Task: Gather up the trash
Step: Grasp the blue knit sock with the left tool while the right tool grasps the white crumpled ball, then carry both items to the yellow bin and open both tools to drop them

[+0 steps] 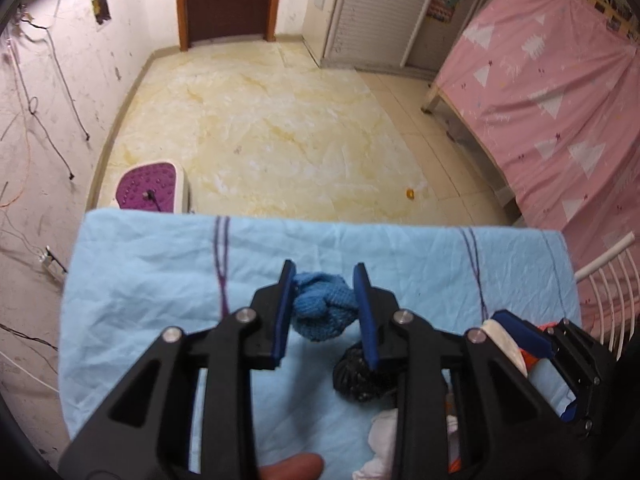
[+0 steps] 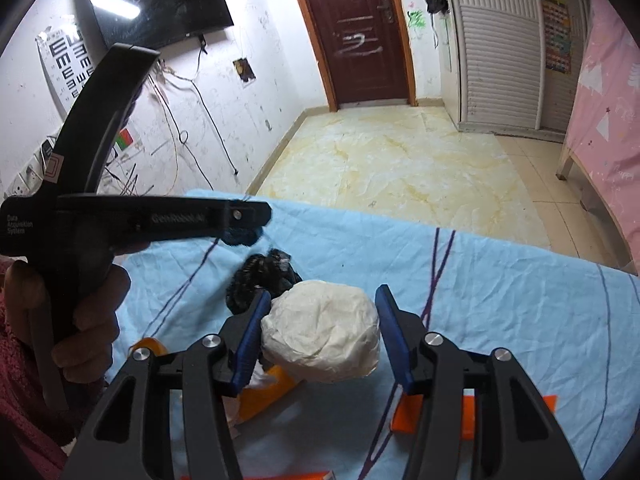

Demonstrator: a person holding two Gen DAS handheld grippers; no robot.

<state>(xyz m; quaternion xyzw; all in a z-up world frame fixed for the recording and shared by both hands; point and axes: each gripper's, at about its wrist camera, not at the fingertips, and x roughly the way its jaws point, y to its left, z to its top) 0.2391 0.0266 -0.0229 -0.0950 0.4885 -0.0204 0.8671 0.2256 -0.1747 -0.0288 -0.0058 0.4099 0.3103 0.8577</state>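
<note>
Where lettering can be read, it sits on the left gripper's (image 2: 244,236) black body in the right wrist view: "GenRobot.AI" along the arm and "Data Acquisition System" at the rear; a hand (image 2: 86,320) holds its grip. An eye chart (image 2: 66,62) of E-shapes hangs beside a wall-mounted TV (image 2: 160,4).

Left wrist view: the left gripper (image 1: 326,312) has its blue pads closed on a blue knitted ball (image 1: 324,308), pinched between them above the light blue sheet (image 1: 140,280). A black crumpled bag (image 1: 356,376) lies just behind it on the sheet. The right gripper (image 1: 532,344) appears at the lower right, a white wad (image 1: 506,342) beside its pad.

Right wrist view: the right gripper (image 2: 320,336) straddles the white paper wad (image 2: 324,336). The left pad touches it; the right pad seems to stand slightly clear, though the angle is poor. Only this view shows an orange block (image 2: 468,416) and an orange tape roll (image 2: 154,346) on the sheet. Only the left wrist view shows a purple footstool (image 1: 152,192) on the floor.
</note>
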